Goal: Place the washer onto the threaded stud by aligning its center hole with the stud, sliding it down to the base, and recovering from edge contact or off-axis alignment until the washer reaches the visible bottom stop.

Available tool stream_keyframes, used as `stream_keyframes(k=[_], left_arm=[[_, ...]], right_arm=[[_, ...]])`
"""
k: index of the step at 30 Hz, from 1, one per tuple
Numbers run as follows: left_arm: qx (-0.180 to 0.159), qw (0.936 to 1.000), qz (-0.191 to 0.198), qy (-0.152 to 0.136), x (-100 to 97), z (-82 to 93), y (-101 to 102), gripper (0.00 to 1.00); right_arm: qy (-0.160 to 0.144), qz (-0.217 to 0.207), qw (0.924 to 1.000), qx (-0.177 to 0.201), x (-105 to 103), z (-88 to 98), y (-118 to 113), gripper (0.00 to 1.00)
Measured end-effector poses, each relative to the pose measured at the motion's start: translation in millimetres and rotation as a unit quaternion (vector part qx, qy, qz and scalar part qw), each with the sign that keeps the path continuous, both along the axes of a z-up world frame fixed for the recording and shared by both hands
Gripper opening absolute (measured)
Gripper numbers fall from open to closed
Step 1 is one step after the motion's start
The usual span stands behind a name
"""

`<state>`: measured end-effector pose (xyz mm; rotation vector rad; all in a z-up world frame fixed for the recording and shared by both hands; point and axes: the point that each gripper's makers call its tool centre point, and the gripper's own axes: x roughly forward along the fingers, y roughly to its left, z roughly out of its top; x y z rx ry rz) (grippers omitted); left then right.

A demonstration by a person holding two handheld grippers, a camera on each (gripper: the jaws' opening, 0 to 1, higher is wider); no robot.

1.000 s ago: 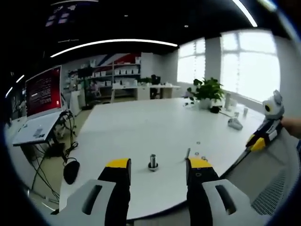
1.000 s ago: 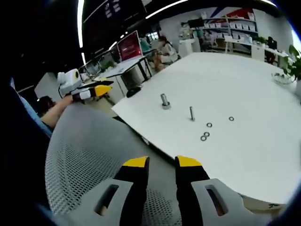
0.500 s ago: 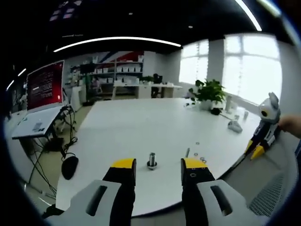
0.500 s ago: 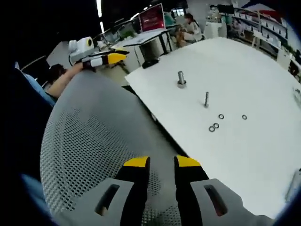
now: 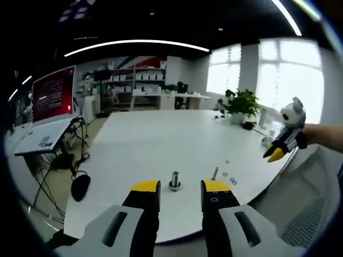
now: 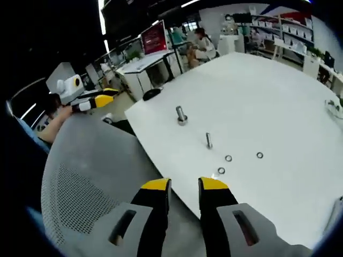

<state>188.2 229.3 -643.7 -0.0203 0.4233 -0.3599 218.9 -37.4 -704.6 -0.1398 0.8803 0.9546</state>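
Note:
On the white table (image 5: 150,144) stands a short threaded stud (image 5: 174,180) with a wide base, just beyond my left gripper (image 5: 180,188), which is open and holds nothing. A thinner stud (image 5: 215,173) and three small washers (image 5: 233,181) lie to its right. In the right gripper view the wide-based stud (image 6: 181,115), the thin stud (image 6: 209,140) and the washers (image 6: 228,158) lie ahead of my right gripper (image 6: 184,185). Its jaws stand narrowly apart, with nothing between them, over the table's near edge. The other gripper (image 5: 281,140) hangs above the table's right side.
A grey mesh chair back (image 6: 91,176) sits against the table's near edge. A laptop with a red screen (image 5: 51,99) and a black mouse (image 5: 80,184) are off to the left. A potted plant (image 5: 241,101) stands at the far side. A person (image 6: 201,43) sits beyond.
My left jaws have narrowed. The right gripper has risen and come in toward the table; its view has swung so the washers lie closer ahead.

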Motion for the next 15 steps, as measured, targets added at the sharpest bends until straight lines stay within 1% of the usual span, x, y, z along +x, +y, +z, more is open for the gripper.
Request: stream_keyframes(k=[1,2,3,4,5,6,7,9,12,13,15], left_arm=[[0.003,1.0,-0.004,0.003,-1.2,-1.4,-0.9,0.27],[0.006,1.0,-0.006,0.002,-1.6,-1.5,-1.1,0.27],[0.006,1.0,-0.007,0.002,-2.0,-1.5,-1.3,0.27],[0.005,1.0,-0.006,0.002,-2.0,-1.4,-1.1,0.27],[0.004,1.0,-0.004,0.002,-1.8,-1.1,-0.5,0.27],[0.003,1.0,-0.002,0.001,-1.5,-0.8,0.0,0.27],[0.002,1.0,-0.001,0.001,-1.4,-0.7,0.1,0.27],[0.0,1.0,0.001,0.001,-1.4,-0.9,0.6,0.26],[-0.001,1.0,0.0,0.001,-1.6,-1.0,0.4,0.26],[-0.002,1.0,0.001,0.001,-1.5,-0.8,0.4,0.26],[-0.005,1.0,0.004,-0.003,-0.7,0.8,1.0,0.24]], right_arm=[[0.004,-0.001,1.0,0.001,1.8,-3.6,0.6,0.23],[0.016,0.001,0.9999,0.0,3.2,-11.1,0.9,0.23],[0.025,0.006,0.9996,-0.007,2.8,-16.7,0.0,0.23],[0.03,0.018,0.9991,-0.024,2.9,-25.0,-2.6,0.23],[0.029,0.022,0.9988,-0.033,3.9,-28.5,-4.9,0.23],[0.033,0.021,0.9979,-0.052,7.2,-38.3,-9.4,0.23],[0.035,0.023,0.9977,-0.053,7.6,-40.1,-9.4,0.23],[0.043,0.031,0.9963,-0.068,9.1,-49.8,-11.6,0.23],[0.045,0.043,0.9935,-0.095,12.2,-61.4,-15.5,0.23],[0.045,0.047,0.9922,-0.106,12.2,-65.4,-17.1,0.22],[0.047,0.059,0.9905,-0.115,9.5,-71.1,-18.3,0.19]])
